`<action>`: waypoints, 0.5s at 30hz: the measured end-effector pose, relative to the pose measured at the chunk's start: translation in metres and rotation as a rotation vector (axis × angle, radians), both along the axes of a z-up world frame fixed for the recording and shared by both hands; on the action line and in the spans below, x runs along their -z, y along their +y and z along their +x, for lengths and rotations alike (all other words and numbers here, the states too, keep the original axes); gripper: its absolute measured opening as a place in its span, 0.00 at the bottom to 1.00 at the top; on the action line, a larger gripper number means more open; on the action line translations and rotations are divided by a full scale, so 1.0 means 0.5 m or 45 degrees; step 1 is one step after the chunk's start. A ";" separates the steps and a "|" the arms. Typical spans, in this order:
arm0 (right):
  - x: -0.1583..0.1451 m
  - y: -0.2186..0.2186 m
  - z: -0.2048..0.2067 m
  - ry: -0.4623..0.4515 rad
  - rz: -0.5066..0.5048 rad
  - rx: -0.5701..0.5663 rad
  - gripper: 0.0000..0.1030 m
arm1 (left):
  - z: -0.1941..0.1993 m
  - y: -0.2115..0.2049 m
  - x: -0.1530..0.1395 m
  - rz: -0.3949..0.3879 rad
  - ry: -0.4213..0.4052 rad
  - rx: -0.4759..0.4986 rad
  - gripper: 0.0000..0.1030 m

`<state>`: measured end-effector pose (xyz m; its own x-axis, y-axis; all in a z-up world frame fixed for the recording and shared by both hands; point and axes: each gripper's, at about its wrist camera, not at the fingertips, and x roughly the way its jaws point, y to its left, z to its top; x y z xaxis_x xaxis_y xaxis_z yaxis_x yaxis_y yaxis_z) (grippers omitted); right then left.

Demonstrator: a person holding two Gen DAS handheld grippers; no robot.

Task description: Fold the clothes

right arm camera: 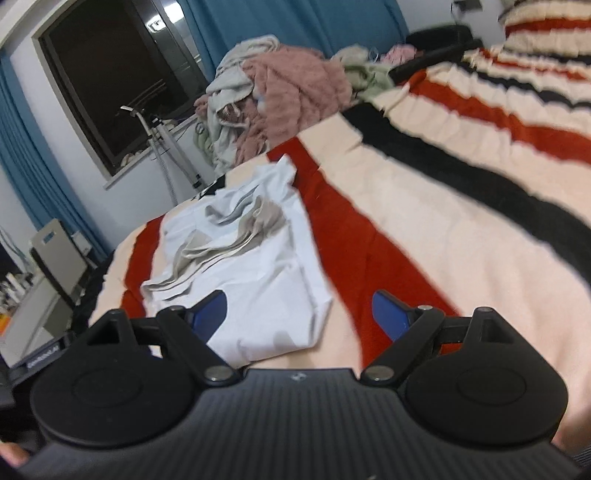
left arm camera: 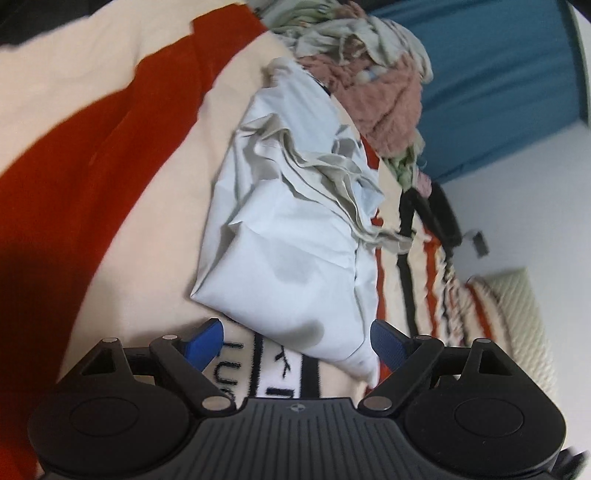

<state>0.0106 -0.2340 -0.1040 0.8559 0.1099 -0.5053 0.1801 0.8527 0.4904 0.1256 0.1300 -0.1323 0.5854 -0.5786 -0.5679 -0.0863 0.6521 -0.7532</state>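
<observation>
A white garment [left arm camera: 291, 251] with a beige printed patch lies crumpled on the striped blanket [left arm camera: 155, 221]. In the left wrist view its near corner reaches down between the blue pads of my left gripper [left arm camera: 297, 345], which stands open just above it, gripping nothing. In the right wrist view the same white garment [right arm camera: 258, 273] lies partly folded ahead and to the left. My right gripper [right arm camera: 299, 317] is open too, with its left pad [right arm camera: 210, 314] over the garment's near edge and its right pad over the blanket [right arm camera: 424, 229].
A heap of unfolded clothes, pink and grey-green [right arm camera: 280, 92], sits at the far end of the bed [left arm camera: 369, 81]. Blue curtains [right arm camera: 303, 22], a dark window [right arm camera: 110, 74] and a white stand [right arm camera: 166, 147] lie beyond the bed's edge. A cream cushion [left arm camera: 524, 317] lies at the right.
</observation>
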 end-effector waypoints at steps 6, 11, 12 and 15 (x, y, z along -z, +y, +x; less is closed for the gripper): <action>0.048 -0.002 0.033 0.081 0.273 -0.049 0.85 | 0.037 0.004 0.029 -0.061 0.082 -0.081 0.71; 0.068 -0.007 0.033 0.091 0.399 -0.064 0.85 | 0.067 0.007 0.051 -0.056 0.133 -0.179 0.34; 0.070 -0.007 0.033 0.089 0.410 -0.068 0.86 | 0.067 0.011 0.052 -0.061 0.127 -0.186 0.22; 0.069 -0.001 0.045 0.077 0.428 -0.101 0.86 | 0.061 0.017 0.053 -0.118 0.091 -0.208 0.10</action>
